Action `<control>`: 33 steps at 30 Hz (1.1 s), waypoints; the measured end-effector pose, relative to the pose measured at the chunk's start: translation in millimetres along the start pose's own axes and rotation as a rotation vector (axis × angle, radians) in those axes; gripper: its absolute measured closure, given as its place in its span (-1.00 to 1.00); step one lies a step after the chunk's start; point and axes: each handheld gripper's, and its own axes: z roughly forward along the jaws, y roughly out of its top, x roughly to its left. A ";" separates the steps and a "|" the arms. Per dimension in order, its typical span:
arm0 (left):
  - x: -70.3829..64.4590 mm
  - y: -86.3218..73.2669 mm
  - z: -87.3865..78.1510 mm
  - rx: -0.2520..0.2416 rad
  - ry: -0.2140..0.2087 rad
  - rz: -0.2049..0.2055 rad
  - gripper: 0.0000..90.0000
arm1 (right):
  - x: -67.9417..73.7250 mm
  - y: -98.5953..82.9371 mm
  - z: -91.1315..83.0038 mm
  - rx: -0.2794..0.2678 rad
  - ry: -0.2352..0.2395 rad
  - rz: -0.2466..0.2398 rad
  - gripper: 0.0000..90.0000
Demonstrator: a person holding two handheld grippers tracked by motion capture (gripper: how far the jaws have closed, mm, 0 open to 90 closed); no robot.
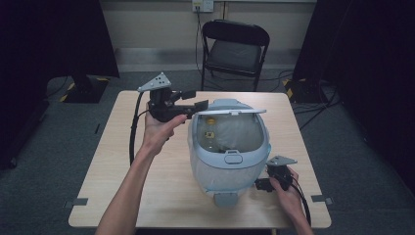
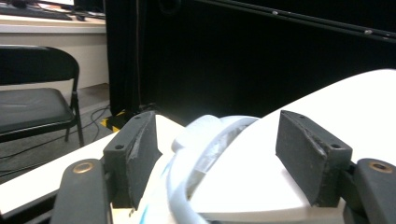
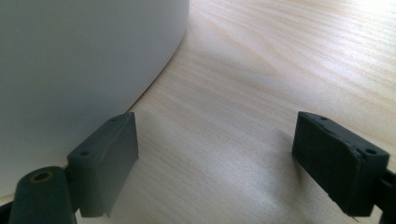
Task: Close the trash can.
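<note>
Yellow bits, perhaps toys, inside open bin (image 1: 228, 161), high view.

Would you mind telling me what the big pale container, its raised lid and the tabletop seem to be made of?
Container: probably moulded plastic, pale blue-grey and matte, with rounded walls and a moulded latch.
Lid: likely the same plastic, thin and smooth; the left gripper has its open jaws around the lid's edge.
Table: light wood or wood-look laminate, with visible grain lines and a slight sheen; which one isn't clear.

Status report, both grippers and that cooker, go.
Left gripper open, jaws straddling the raised lid edge. Right gripper open, low beside the rice cooker base. Nothing in the way.
</note>
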 end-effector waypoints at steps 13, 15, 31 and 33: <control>-20.2 -6.0 -3.9 0.013 -0.021 0.044 -0.36 | 0.0 0.0 0.0 0.000 0.000 0.000 -0.70; -23.9 -7.1 -6.0 0.008 -0.020 0.056 -0.36 | 0.0 0.0 0.0 0.000 -0.001 -0.001 -0.70; -41.9 -14.9 -5.2 0.012 -0.046 0.067 -0.39 | 0.0 0.0 0.0 0.000 0.000 0.000 -0.70; -42.4 -15.6 -5.1 0.014 -0.050 0.069 -0.40 | 0.0 0.0 0.0 0.000 0.000 0.000 -0.70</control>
